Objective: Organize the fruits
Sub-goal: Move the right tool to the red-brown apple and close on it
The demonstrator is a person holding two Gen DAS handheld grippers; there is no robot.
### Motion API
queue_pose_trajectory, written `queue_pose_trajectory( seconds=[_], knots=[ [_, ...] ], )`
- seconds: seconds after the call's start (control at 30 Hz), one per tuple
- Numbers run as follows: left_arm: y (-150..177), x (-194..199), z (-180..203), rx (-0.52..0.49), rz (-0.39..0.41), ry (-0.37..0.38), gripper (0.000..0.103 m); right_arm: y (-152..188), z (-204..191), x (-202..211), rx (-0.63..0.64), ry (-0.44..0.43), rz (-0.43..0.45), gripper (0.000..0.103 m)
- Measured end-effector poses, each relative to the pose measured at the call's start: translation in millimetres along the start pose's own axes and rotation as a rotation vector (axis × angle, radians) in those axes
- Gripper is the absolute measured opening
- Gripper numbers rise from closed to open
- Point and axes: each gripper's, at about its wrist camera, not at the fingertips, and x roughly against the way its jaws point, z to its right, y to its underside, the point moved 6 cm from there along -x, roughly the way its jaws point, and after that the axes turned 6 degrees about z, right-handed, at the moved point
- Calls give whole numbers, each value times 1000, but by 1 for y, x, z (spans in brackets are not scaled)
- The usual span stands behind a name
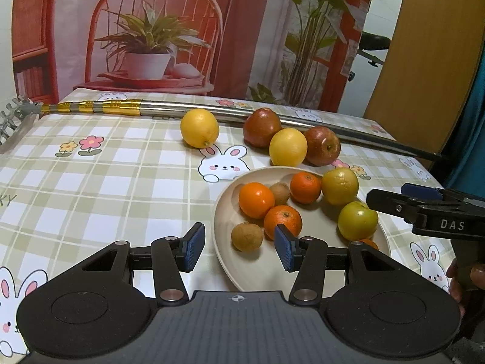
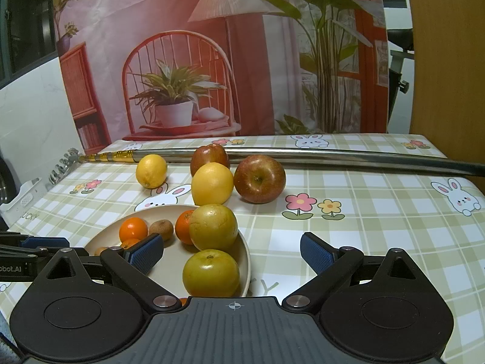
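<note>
A beige plate [image 1: 303,268] holds three oranges [image 1: 256,199], two brown kiwis [image 1: 247,236] and two yellow-green apples [image 1: 357,220]. Behind it on the cloth lie two lemons [image 1: 199,128] and two red apples [image 1: 322,145]. My left gripper [image 1: 239,247] is open and straddles the plate's left rim, with one kiwi just beyond its pads and nothing pressed. My right gripper [image 2: 232,254] stands wide open over the plate's right rim [image 2: 247,261]. The nearer green apple [image 2: 210,273] sits between its fingers, untouched.
A long steel pole with gold bands [image 1: 212,110] lies across the back of the table, touching a red apple. The checked bunny tablecloth [image 2: 379,212] has free room to the plate's right. A printed backdrop hangs behind, a wooden panel [image 2: 448,60] stands at the right.
</note>
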Motion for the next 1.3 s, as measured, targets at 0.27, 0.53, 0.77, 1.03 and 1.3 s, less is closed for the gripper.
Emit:
queue_pose_trajectory(
  seconds=[0.27, 0.53, 0.77, 1.03, 1.3],
  knots=[
    [-30, 3, -16, -1, 45, -21, 53, -26, 5, 4, 57, 1, 39, 96],
    [-61, 7, -22, -19, 101, -37, 59, -60, 22, -9, 85, 42, 28, 103],
    [-79, -2, -22, -38, 120, -31, 60, -71, 21, -32, 177, 99, 7, 103],
    [-81, -14, -25, -14, 112, -24, 60, -67, 14, -71, 298, -4, -28, 94],
    [-77, -28, -34, 30, 82, -25, 60, -49, 11, -122, 447, -56, -139, 79]
  ],
)
